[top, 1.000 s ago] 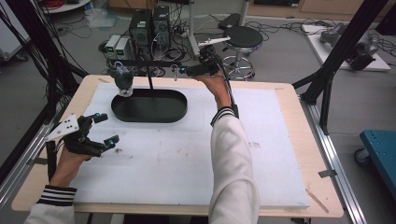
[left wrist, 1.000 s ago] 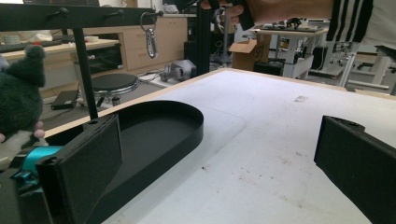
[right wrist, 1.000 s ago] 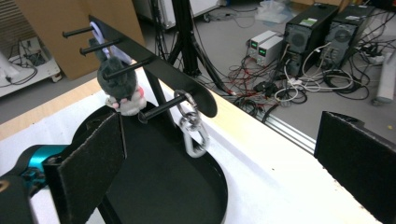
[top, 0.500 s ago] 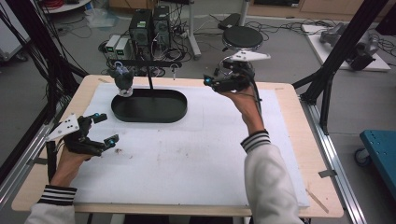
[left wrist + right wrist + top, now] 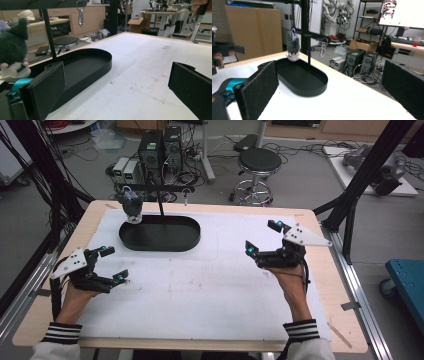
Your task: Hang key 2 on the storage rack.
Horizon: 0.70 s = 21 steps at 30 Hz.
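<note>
High view is showing the plush toy (image 5: 131, 204) hanging from the crossbar of a black stand (image 5: 161, 202), just above the far-left end of the oval black tray (image 5: 160, 234); a second small keyring-like item (image 5: 186, 195) is hanging from the bar's other end. Judging from this layout, the hanging step is looking done or nearly done: the toy is suspended free, nothing is lying in the tray, and neither claw is carrying anything. What is left, if anything, is probably only a rest pose or a fresh pick. Left claw (image 5: 114, 264) is sitting low at the near-left of the white worktop (image 5: 210, 290), jaws standing wide apart and empty, with the toy well apart from it, beyond the tray's near rim. Left gripper view is placing the toy (image 5: 12, 50) up and to the left of the jaws. Right claw (image 5: 262, 236) is hovering at the right side, jaws also spread wide and empty, farther from the toy, with the tray between them.
</note>
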### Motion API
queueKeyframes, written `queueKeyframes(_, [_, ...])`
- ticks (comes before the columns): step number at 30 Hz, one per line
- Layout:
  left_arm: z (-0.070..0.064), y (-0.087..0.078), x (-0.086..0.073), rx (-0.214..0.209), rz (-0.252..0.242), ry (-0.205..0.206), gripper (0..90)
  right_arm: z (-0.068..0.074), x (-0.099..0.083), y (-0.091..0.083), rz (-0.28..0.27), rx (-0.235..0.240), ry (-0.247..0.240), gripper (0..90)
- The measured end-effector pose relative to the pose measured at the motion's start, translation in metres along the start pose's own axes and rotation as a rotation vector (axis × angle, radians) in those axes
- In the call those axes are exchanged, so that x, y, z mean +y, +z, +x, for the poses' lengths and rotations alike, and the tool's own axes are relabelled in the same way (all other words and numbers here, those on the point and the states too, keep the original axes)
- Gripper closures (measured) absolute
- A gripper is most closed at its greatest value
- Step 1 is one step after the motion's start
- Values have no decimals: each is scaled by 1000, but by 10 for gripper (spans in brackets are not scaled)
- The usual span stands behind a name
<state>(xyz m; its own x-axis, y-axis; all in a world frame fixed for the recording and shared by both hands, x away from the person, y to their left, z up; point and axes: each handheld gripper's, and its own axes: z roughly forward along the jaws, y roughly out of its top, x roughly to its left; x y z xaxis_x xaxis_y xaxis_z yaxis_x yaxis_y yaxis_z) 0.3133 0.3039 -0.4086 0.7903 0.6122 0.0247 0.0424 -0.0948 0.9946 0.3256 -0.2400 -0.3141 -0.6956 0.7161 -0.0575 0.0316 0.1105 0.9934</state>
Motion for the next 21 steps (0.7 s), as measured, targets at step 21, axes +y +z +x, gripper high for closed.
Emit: queueKeyframes(21, [-24,-18,-37,112,-78,37,17,36,-130,-37,-50,-123,50,6])
